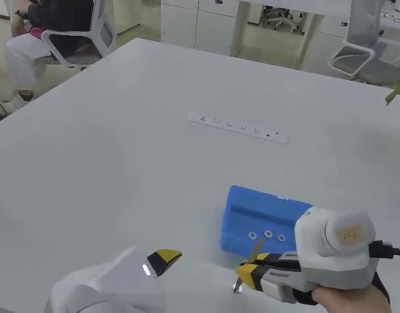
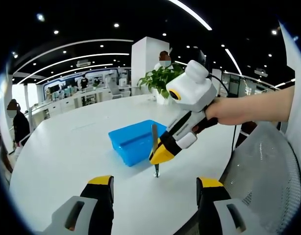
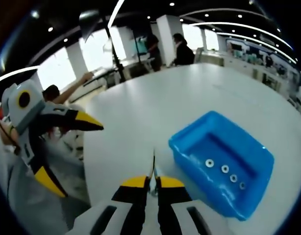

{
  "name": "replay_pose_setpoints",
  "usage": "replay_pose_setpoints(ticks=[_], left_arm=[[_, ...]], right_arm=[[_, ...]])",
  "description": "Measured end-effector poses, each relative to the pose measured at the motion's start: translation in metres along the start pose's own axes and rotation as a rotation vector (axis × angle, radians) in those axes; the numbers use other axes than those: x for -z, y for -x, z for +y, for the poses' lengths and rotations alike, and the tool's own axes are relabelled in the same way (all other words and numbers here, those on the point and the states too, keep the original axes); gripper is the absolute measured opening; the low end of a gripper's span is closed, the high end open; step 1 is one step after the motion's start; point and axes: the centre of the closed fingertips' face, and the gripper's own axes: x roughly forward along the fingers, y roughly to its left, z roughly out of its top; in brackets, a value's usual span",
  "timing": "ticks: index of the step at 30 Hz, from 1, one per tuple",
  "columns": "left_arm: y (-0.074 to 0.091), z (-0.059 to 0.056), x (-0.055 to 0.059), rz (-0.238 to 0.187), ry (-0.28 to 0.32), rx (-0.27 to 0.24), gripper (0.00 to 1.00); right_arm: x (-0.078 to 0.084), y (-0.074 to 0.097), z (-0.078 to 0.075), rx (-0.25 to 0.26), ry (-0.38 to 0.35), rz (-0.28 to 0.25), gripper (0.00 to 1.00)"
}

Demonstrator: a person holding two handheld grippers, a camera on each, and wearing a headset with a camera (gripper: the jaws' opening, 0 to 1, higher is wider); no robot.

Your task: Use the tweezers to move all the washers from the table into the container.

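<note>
Right gripper (image 3: 151, 182): fingers are clamping shut on the tweezers (image 3: 153, 167), whose tips are pointing down at the surface (image 1: 122, 163) just beside the blue container (image 3: 194, 139). Four washers (image 3: 224, 169) are lying inside the container. Left gripper (image 2: 155, 181): fingers are standing wide apart, holding nothing.

Head cam looks down; gripper cams low, close; all share container (image 1: 258, 207).

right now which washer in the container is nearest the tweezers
The washer at the left end of the row in the right gripper view; the other three run rightward, away from the tweezers.
</note>
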Motion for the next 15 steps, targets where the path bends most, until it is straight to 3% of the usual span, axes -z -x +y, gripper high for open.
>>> replay_pose_setpoints(ticks=[6,9,15], left_arm=[[0.0,-0.001,0.0,-0.001,0.002,0.0,0.68],[0.002,0.0,-0.004,-0.025,0.018,-0.003,0.67],[0.002,0.001,-0.007,-0.042,0.031,-0.005,0.68]], right_arm=[[0.003,-0.001,0.011,-0.009,0.124,0.01,0.05],[0.003,-0.001,0.011,0.008,0.161,0.016,0.05],[0.005,0.0,0.009,0.007,0.158,0.009,0.04]])
